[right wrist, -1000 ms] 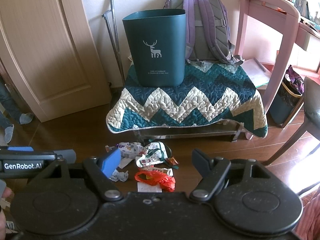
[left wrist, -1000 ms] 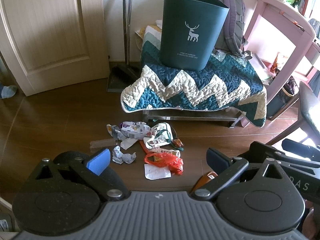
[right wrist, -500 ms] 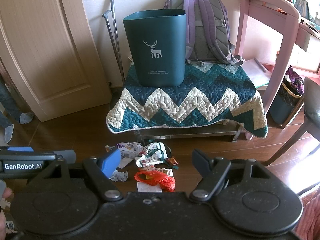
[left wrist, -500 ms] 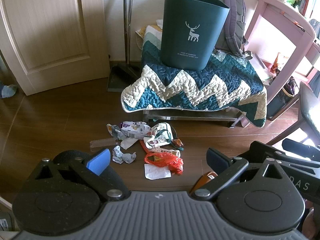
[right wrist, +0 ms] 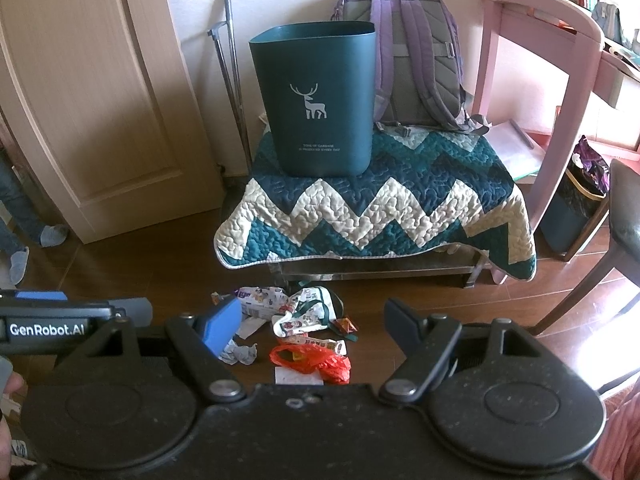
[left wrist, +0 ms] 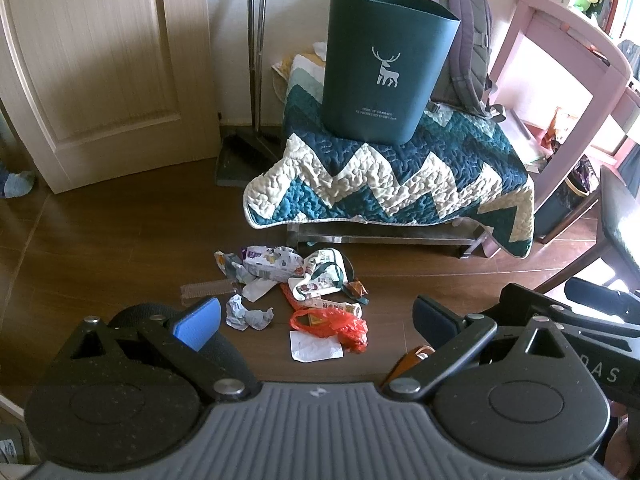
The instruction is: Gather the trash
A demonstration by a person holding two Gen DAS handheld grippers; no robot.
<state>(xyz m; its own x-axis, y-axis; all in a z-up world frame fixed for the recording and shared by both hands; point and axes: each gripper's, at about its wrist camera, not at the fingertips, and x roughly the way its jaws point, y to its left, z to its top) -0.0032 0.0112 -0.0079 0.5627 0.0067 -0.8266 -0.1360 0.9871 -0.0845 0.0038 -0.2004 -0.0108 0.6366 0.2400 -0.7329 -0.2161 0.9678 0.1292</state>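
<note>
A pile of trash lies on the wooden floor: a red plastic bag [left wrist: 332,322] [right wrist: 312,360], a crumpled paper ball [left wrist: 248,316] [right wrist: 240,354], printed wrappers [left wrist: 272,262] [right wrist: 300,314] and a white paper slip [left wrist: 314,346]. A dark teal bin with a deer [left wrist: 384,64] [right wrist: 316,96] stands upright on a quilt-covered bench [left wrist: 400,176] [right wrist: 372,212] behind the pile. My left gripper [left wrist: 316,316] is open and empty, above the floor just short of the pile. My right gripper [right wrist: 314,320] is open and empty, beside it on the right.
A purple backpack [right wrist: 416,52] leans on the wall behind the bin. A dustpan and broom [left wrist: 244,152] stand left of the bench by a door [left wrist: 100,60]. A pink desk [right wrist: 552,60], a small bin [right wrist: 576,208] and a dark chair [right wrist: 624,216] stand at the right.
</note>
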